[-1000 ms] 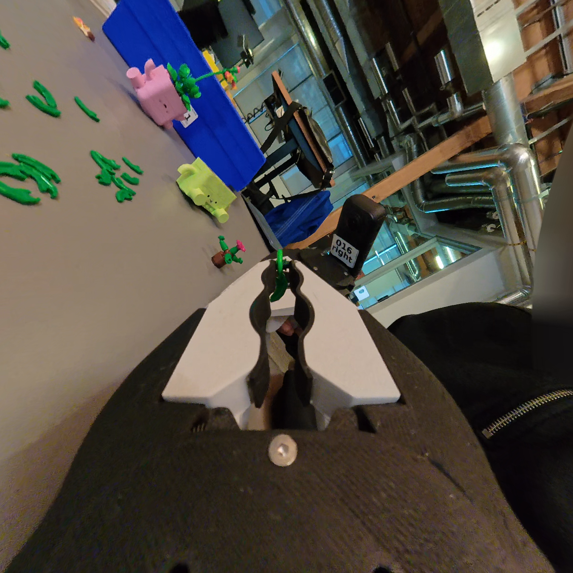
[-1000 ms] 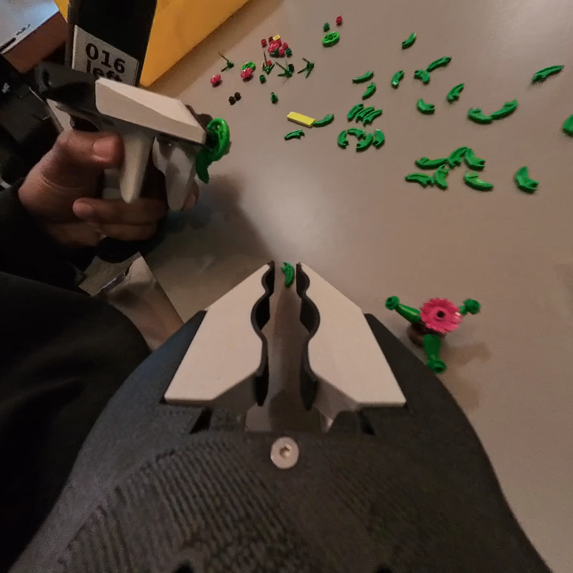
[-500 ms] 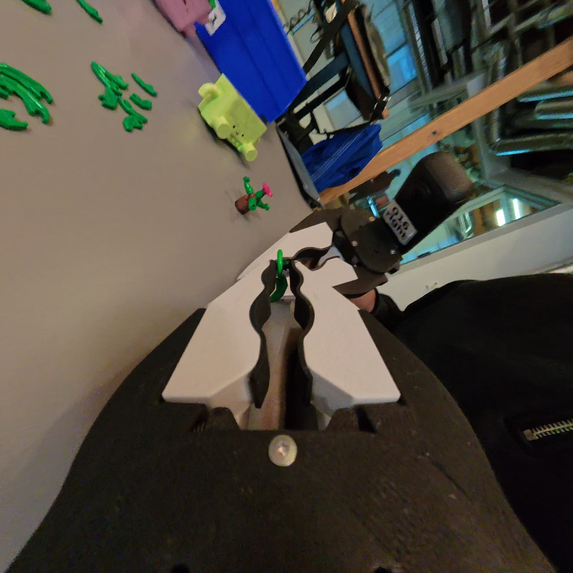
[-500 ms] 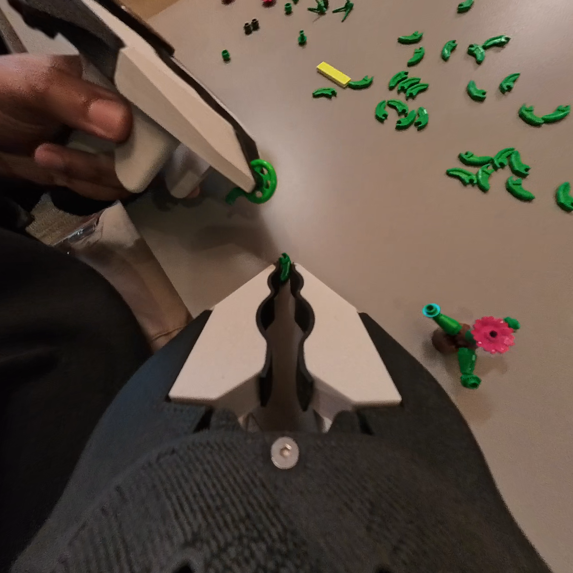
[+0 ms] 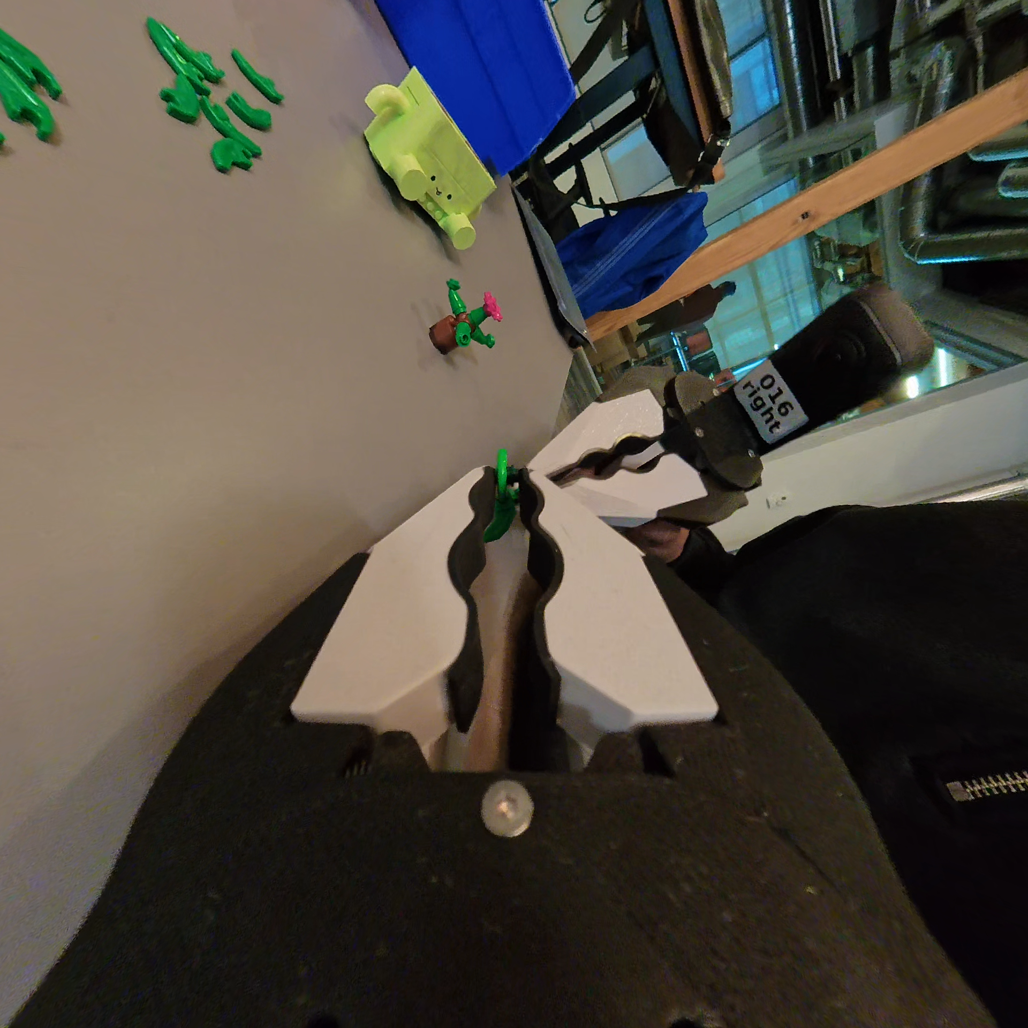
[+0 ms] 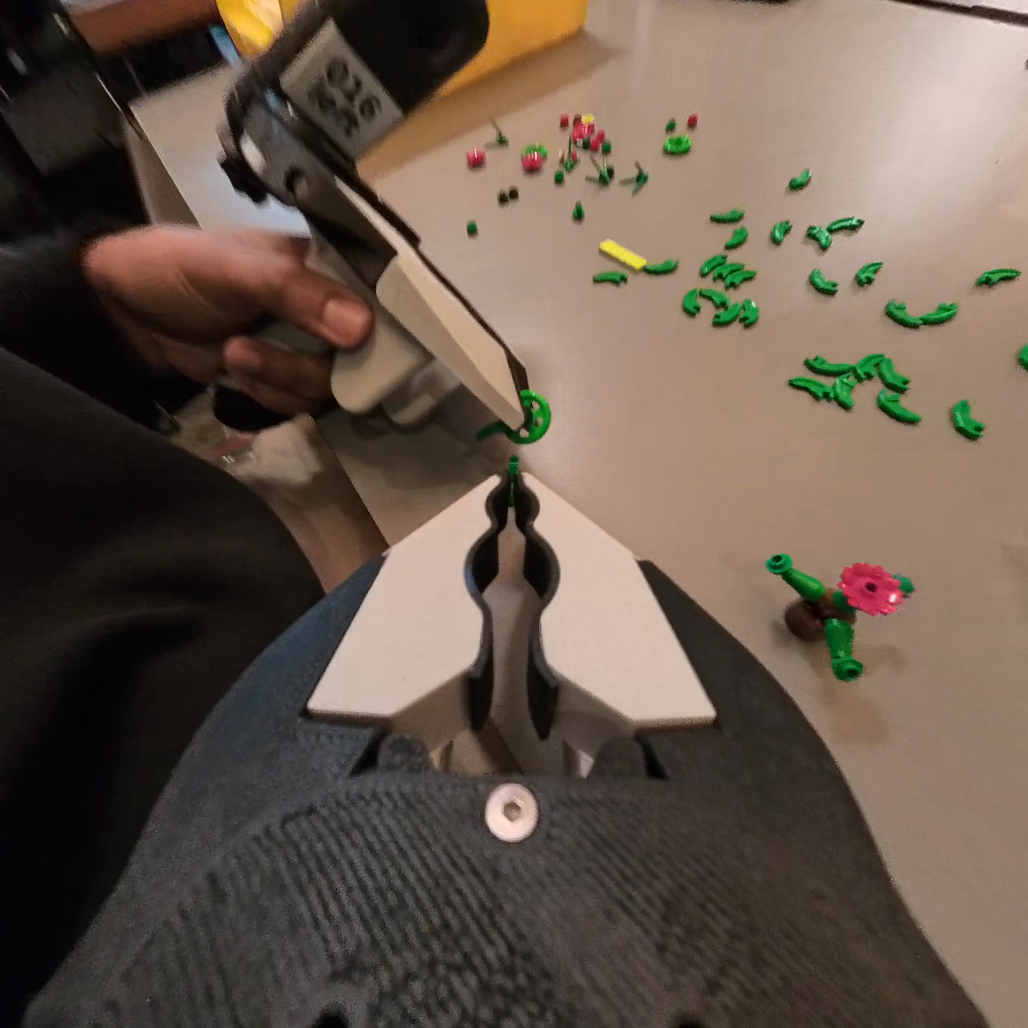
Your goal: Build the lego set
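Observation:
My left gripper (image 5: pixel 507 485) is shut on a green wheel-shaped ring piece with a curved leaf on it (image 5: pixel 500 500). The ring shows in the right wrist view (image 6: pixel 531 424) at that gripper's tip (image 6: pixel 520 414). My right gripper (image 6: pixel 513 483) is shut on a small green leaf piece (image 6: pixel 513 467), held just below the ring with a small gap. In the left wrist view the right gripper (image 5: pixel 556 473) sits right beside my fingertips. A small brown pot with green stems and a pink flower (image 6: pixel 834 606) stands on the table to the right (image 5: pixel 464 325).
Several loose green leaf pieces (image 6: pixel 856 378) lie scattered on the grey table (image 6: pixel 667 500), with small red and dark bits (image 6: pixel 578 144) and a yellow plate (image 6: pixel 622 255) farther off. A lime-green block figure (image 5: pixel 428 161) and a blue bin (image 5: pixel 489 72) are at the far side. Left and right tips are no more than a few centimetres apart.
The right gripper closed on the small green leaf and lifted it. The two grippers moved together, so the leaf now sits just under the ring.

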`<state>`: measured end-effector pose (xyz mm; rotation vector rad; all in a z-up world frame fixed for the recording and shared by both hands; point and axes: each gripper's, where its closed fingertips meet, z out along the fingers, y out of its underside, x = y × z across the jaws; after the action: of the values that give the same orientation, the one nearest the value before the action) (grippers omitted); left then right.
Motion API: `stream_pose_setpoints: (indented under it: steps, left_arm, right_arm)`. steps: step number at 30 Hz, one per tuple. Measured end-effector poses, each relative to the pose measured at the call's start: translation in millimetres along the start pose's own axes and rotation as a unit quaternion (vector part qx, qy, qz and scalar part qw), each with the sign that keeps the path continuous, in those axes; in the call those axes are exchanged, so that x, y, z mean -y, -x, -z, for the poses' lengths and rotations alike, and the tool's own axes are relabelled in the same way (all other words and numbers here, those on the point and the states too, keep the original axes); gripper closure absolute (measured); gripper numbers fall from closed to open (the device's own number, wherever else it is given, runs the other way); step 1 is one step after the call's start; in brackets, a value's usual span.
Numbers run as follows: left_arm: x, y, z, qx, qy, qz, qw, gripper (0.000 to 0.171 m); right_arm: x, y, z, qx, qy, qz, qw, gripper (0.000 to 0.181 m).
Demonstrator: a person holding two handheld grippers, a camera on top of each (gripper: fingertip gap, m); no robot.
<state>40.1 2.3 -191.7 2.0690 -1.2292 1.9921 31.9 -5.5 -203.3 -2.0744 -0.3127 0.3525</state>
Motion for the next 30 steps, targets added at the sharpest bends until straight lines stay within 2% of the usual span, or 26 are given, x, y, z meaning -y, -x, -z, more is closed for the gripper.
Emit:
stream_pose_setpoints:
  steps: [7, 15, 17, 30]
  left_arm:
    - [1, -16, -3, -0.052, -0.009, 0.005, 0.999, 0.165]
    - [2, -34, -2, -0.117, -0.016, 0.002, 0.993, 0.166]
    - [2, -40, 0, -0.137, -0.018, 0.001, 0.99, 0.165]
    - [3, -33, -2, -0.106, -0.023, -0.021, 0.994, 0.165]
  right_arm:
    - [25, 3, 17, 0.082, -0.087, -0.121, 0.985, 0.181]
    - [41, 6, 28, 0.197, -0.153, -0.267, 0.931, 0.181]
    - [40, 3, 29, 0.203, -0.157, -0.285, 0.924, 0.181]
    - [32, 5, 24, 0.22, -0.13, -0.321, 0.912, 0.181]
